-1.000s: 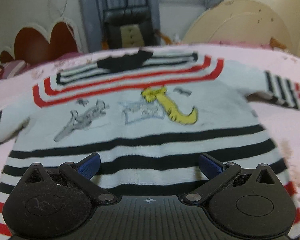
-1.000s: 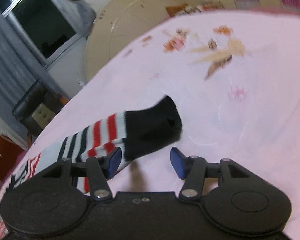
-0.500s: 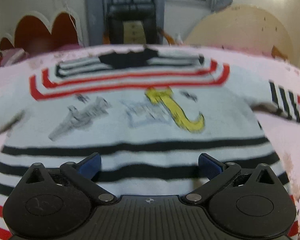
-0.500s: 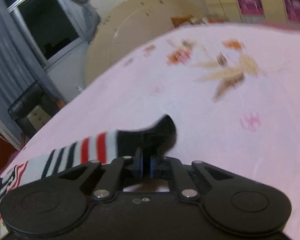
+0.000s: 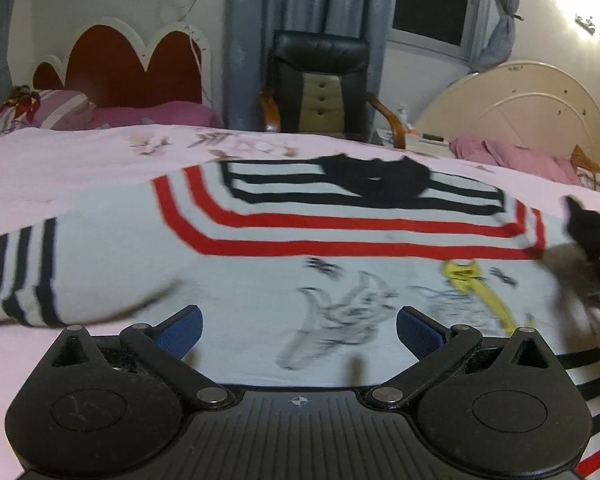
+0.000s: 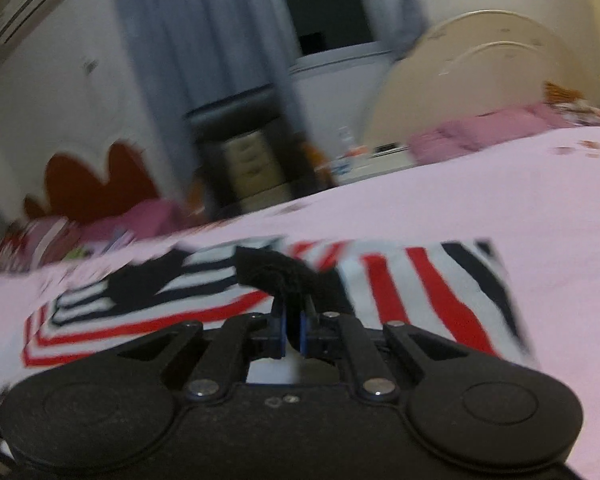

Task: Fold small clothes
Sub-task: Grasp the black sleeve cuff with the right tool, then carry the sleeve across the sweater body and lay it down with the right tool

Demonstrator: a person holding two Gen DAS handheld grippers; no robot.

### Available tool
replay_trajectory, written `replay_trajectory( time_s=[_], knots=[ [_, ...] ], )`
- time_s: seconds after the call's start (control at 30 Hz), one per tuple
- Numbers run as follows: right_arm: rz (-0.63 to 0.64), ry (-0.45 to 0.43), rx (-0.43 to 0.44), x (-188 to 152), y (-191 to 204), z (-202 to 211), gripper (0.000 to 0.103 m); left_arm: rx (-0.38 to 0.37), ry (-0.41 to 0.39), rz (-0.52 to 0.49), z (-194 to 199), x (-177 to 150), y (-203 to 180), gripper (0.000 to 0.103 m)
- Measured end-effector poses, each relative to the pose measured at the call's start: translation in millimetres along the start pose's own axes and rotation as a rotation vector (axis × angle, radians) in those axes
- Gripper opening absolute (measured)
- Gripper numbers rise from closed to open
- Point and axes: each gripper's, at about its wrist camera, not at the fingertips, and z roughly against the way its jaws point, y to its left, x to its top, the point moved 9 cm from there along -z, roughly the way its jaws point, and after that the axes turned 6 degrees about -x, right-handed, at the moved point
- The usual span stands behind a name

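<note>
A small white sweater (image 5: 260, 272) with black and red stripes and a plane print lies flat, front up, on the pink bedsheet (image 5: 80, 168). My left gripper (image 5: 298, 330) is open and empty, low over the sweater's chest. Its left sleeve (image 5: 16, 276) lies out to the left. My right gripper (image 6: 293, 330) is shut on the black cuff (image 6: 276, 276) of the right sleeve and holds it over the sweater's chest. The striped sleeve (image 6: 432, 292) trails to the right. In the left wrist view that cuff (image 5: 588, 232) shows at the right edge, blurred.
A black office chair (image 5: 320, 84) stands behind the bed. A red scalloped headboard (image 5: 128, 68) with pink pillows is at the left. A cream round headboard (image 5: 516, 112) with pink bedding is at the right.
My right gripper shut on the sleeve cuff and carried it left over the sweater's chest. My left gripper moved up the sweater toward the collar and stayed open.
</note>
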Motion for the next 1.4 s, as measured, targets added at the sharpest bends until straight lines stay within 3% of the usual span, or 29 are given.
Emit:
replay_trajectory(
  time_s=[0.17, 0.3, 0.43, 0.5, 0.57, 0.63, 0.67, 0.7, 0.87, 0.97, 1.0, 1.03, 1.07, 1.1, 1.27, 1.4],
  knots=[
    [0.042, 0.068, 0.039, -24, 85, -34, 0.007, -0.003, 0.02, 0.0, -1, -2, 41, 0.103],
    [0.106, 0.101, 0.059, -41, 130, -52, 0.007, -0.019, 0.02, 0.018, -6, -3, 61, 0.103],
    [0.169, 0.117, 0.048, -62, 147, -62, 0.01, -0.093, 0.004, 0.05, -12, 3, 57, 0.103],
    [0.174, 0.106, 0.062, -60, 148, -53, 0.022, -0.147, -0.004, 0.069, -13, 7, 45, 0.103],
    [0.158, 0.047, 0.046, -53, 137, -33, 0.038, -0.202, -0.01, 0.093, -20, 13, 31, 0.102],
    [0.112, 0.032, 0.03, -51, 115, -20, 0.037, -0.286, -0.007, 0.136, -32, 19, 7, 0.1],
    [0.081, 0.033, 0.016, -50, 102, -13, 0.036, -0.327, -0.002, 0.157, -37, 21, -6, 0.082],
    [0.057, 0.033, 0.0, -49, 90, -8, 0.036, -0.376, 0.019, 0.186, -48, 22, -22, 0.075],
    [-0.025, 0.04, -0.052, -48, 42, 19, 0.037, -0.517, 0.151, 0.267, -105, 21, -88, 0.075],
    [-0.065, 0.042, -0.075, -52, 17, 31, 0.038, -0.473, 0.161, 0.198, -134, 22, -114, 0.074],
    [-0.087, 0.045, -0.08, -55, 10, 33, 0.038, -0.459, 0.157, 0.172, -138, 24, -119, 0.037],
    [-0.113, 0.052, -0.084, -57, 2, 34, 0.038, -0.425, 0.166, 0.137, -144, 26, -123, 0.008],
    [-0.139, 0.056, -0.086, -59, -4, 33, 0.038, -0.398, 0.182, 0.121, -150, 28, -123, 0.009],
    [-0.169, 0.06, -0.083, -60, -10, 33, 0.039, -0.416, 0.183, 0.142, -149, 31, -121, 0.007],
    [-0.324, 0.074, -0.05, -61, -35, 29, 0.041, -0.419, 0.1, 0.159, -128, 57, -86, 0.007],
    [-0.442, 0.091, 0.035, -59, -39, 19, 0.047, -0.361, 0.082, 0.152, -124, 64, -43, 0.007]
  ],
)
